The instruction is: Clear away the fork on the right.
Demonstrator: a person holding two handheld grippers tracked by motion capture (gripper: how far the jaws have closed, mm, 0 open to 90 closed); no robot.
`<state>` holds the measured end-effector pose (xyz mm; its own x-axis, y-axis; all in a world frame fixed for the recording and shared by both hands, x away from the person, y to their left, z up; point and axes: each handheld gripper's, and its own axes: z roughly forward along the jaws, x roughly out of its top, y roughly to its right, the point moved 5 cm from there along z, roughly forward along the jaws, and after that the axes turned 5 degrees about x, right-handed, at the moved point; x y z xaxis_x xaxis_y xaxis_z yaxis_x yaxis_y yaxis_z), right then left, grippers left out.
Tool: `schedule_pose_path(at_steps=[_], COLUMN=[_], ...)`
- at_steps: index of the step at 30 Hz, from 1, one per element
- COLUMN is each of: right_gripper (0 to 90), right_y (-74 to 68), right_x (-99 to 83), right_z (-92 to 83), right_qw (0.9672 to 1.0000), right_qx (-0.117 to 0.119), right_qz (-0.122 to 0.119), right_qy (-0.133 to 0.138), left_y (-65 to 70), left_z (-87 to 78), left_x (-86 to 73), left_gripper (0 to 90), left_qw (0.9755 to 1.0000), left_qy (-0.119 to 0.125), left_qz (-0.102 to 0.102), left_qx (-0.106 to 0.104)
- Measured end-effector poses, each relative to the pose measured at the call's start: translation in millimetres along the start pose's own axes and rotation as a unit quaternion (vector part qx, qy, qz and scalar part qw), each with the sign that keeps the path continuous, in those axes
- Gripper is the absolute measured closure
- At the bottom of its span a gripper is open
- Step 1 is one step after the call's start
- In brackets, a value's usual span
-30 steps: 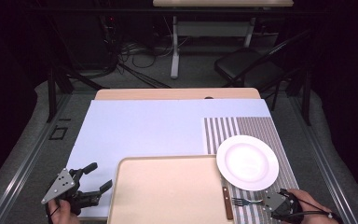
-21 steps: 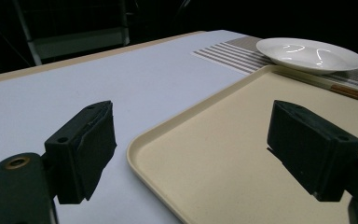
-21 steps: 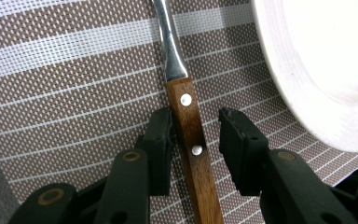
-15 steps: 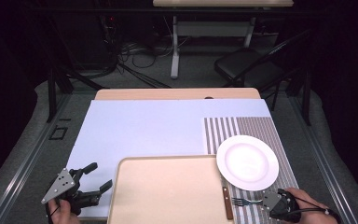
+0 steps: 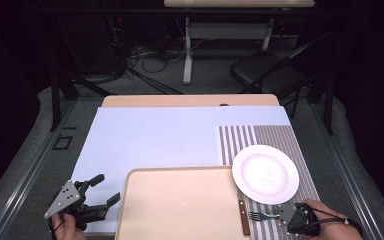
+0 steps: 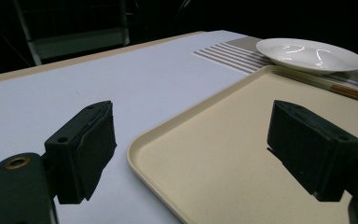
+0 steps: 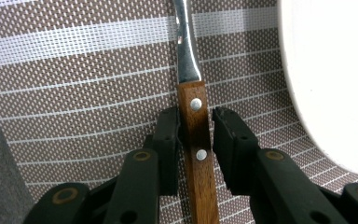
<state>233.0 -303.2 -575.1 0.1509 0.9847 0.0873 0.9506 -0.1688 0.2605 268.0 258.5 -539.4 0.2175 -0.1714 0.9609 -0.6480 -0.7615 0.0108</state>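
Observation:
A fork (image 5: 260,216) with a wooden handle (image 7: 196,140) lies on the striped placemat (image 5: 275,137), just in front of the white plate (image 5: 265,173). My right gripper (image 5: 292,219) is down at the mat, its jaws closed in on the handle (image 7: 195,140). One pad touches the wood and the other stands a hair off it. The fork's steel neck runs away from the jaws. At the table's front left corner my left gripper (image 5: 105,192) is held open, with nothing between its jaws (image 6: 191,154), facing the near corner of the beige tray (image 6: 242,140).
The tray (image 5: 180,210) fills the front middle on a pale blue mat (image 5: 155,135). A wooden-handled knife (image 5: 242,217) lies along the tray's right edge, also seen as a brown strip (image 6: 354,92). The plate (image 7: 335,70) sits close beside the right jaws. A chair (image 5: 270,72) stands beyond the table.
The right hand has shifted slightly toward the table's front edge, staying at the fork. The left gripper has not moved.

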Motion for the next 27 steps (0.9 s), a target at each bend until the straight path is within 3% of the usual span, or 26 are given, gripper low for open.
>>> schedule_pose_path(at_steps=[2,4,5,16,27], right_gripper=[72.2,72.5,73.1,76.4,77.0], right_y=[1.3,-0.7,0.6,-1.6,-2.1], right_x=[1.1,1.5,2.3,3.1,3.9], right_z=[0.0,0.3,0.2,0.6,-0.2], right_qw=[0.9999,0.9999,0.9998,0.9997,0.9996], right_qx=[0.004,0.004,0.003,0.009,0.0], right_qz=[-0.011,-0.005,-0.018,-0.016,-0.011], right_qy=[-0.005,-0.01,-0.012,-0.018,-0.025], left_y=[0.0,-0.1,0.0,0.0,0.0], left_z=[-0.1,-0.3,-0.1,0.2,0.2], left_x=[0.0,0.0,0.0,-0.1,-0.2], left_gripper=[15.5,15.5,15.5,15.5,15.4], left_qw=[1.0,1.0,1.0,1.0,1.0], left_qy=[0.0,0.0,0.002,0.001,0.0], left_qz=[0.0,0.0,-0.001,0.0,0.0], left_qx=[0.0,0.0,0.0,-0.001,0.001])
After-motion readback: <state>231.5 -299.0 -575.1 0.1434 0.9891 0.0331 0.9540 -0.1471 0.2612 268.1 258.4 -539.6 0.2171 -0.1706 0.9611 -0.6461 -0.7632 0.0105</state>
